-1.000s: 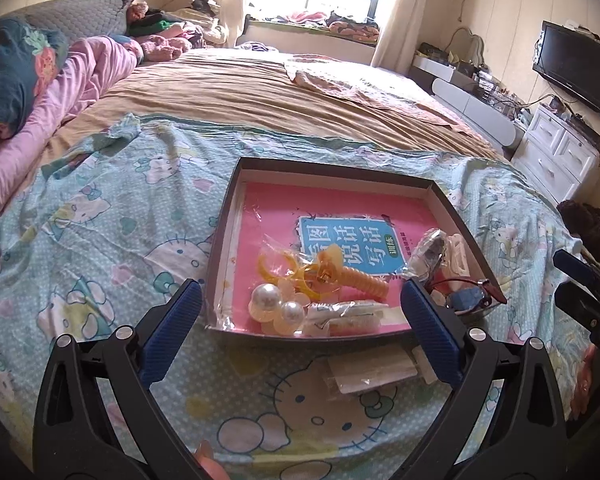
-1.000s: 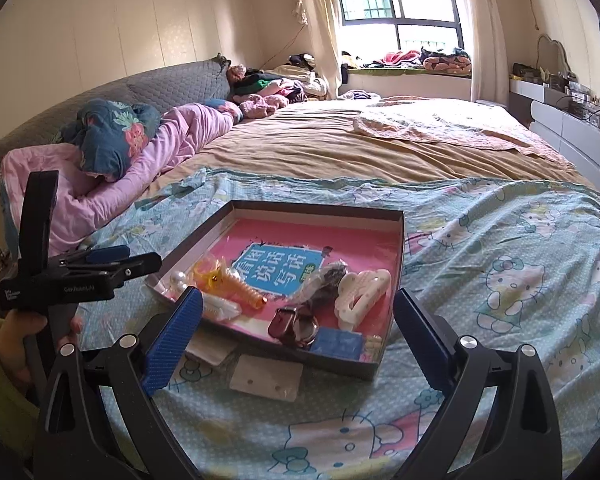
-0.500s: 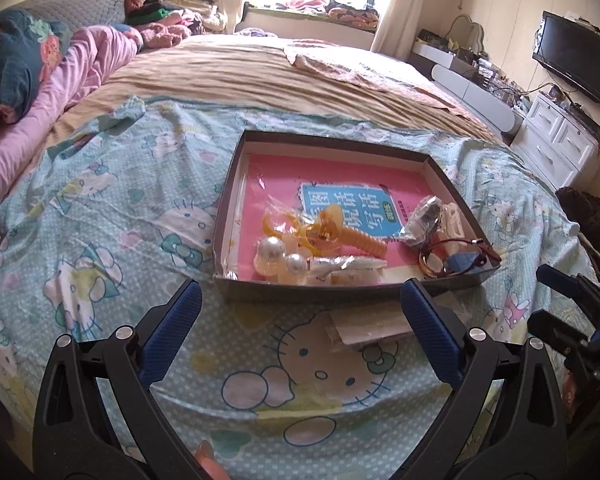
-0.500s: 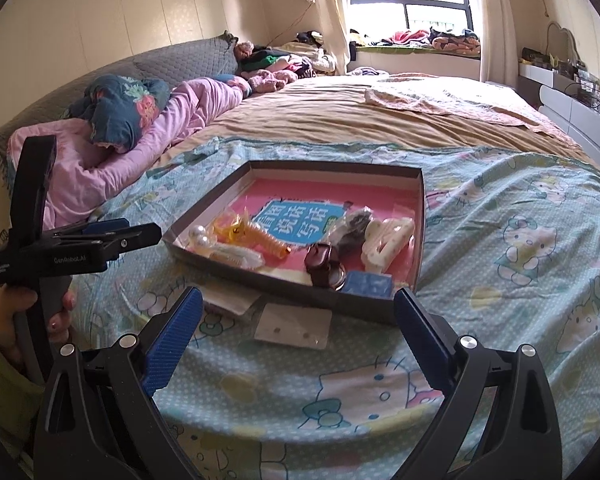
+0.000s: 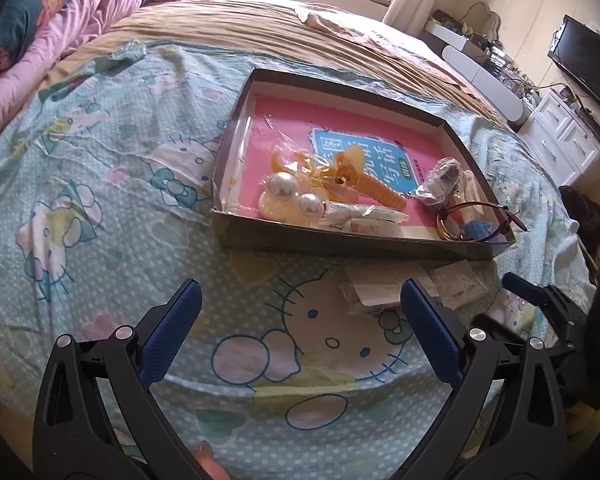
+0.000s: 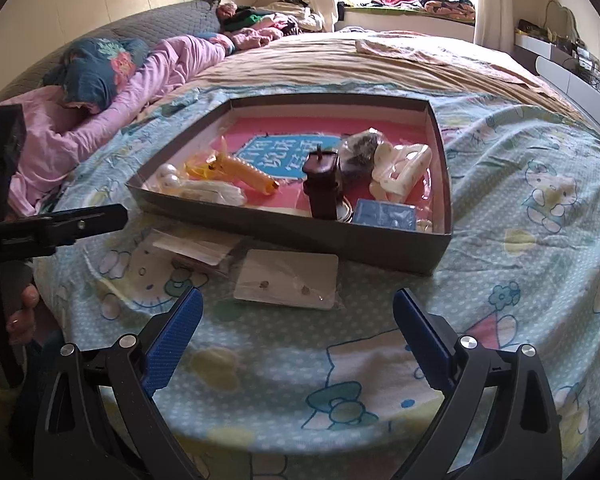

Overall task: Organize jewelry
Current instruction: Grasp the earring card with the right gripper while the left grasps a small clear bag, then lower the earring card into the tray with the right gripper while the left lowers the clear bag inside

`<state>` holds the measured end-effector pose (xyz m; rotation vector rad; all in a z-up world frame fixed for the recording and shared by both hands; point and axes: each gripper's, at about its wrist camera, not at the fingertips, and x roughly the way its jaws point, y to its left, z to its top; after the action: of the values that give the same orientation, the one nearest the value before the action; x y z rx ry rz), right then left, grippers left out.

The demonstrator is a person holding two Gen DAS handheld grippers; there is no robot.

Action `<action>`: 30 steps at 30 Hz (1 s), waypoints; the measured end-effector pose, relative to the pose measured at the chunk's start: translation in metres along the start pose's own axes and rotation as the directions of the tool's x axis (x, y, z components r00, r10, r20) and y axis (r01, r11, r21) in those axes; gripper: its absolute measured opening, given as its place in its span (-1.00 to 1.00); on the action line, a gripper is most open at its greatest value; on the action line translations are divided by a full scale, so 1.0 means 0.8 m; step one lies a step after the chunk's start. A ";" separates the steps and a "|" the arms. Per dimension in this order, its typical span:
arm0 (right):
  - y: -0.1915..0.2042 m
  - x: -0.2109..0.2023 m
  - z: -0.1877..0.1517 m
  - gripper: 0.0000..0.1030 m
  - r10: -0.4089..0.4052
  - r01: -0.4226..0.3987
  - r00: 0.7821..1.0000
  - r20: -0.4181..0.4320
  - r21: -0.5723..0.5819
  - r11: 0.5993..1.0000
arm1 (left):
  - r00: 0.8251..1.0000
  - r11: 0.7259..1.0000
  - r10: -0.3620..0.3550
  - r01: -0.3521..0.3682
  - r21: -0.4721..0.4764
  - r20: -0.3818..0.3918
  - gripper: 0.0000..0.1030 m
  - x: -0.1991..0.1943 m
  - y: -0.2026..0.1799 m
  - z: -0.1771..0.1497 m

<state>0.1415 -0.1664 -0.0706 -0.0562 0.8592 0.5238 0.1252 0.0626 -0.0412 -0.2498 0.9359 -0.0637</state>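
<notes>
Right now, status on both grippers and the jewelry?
Left gripper open, empty. Right gripper open, empty. Earring card on the bedspread, outside the tray, just ahead of right gripper. Nothing in the way.

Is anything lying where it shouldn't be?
Yes. A white earring card in clear plastic and more small packets lie on the blue cartoon bedsheet, outside the shallow grey box that holds the other jewelry.
</notes>
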 end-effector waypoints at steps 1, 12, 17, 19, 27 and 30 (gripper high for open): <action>0.003 0.007 0.000 0.85 -0.004 0.004 1.000 -0.008 -0.006 1.000 | 1.000 1.000 -0.010 0.010 -0.001 -0.005 0.81 0.002 -0.001 0.000; 0.014 0.045 0.003 0.60 -0.063 0.063 0.998 -0.010 -0.025 0.998 | 0.989 0.991 -0.130 0.128 -0.035 -0.072 0.73 0.039 -0.022 -0.001; 0.002 0.033 0.000 0.39 -0.036 0.036 0.999 0.007 -0.018 0.999 | 0.985 0.987 -0.154 0.149 -0.066 -0.080 0.63 0.052 -0.028 -0.001; -0.007 0.025 -0.003 0.38 -0.033 0.033 0.999 0.014 -0.009 0.999 | 0.982 0.982 -0.172 0.165 -0.089 -0.080 0.39 0.055 -0.030 -0.001; -0.038 -0.021 -0.015 0.38 -0.046 0.045 0.997 0.064 0.019 0.999 | 0.982 0.980 -0.179 0.174 -0.095 -0.051 -0.48 0.057 -0.042 -0.003; -0.037 -0.036 -0.017 0.38 -0.047 0.047 0.995 0.084 -0.001 0.999 | 0.983 0.982 -0.178 0.175 -0.076 -0.037 -0.64 0.048 -0.044 -0.003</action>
<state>0.1303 -0.2075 -0.0633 -0.0567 0.7728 0.4805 0.1474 0.0220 -0.0643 -0.4000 0.9594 -0.1993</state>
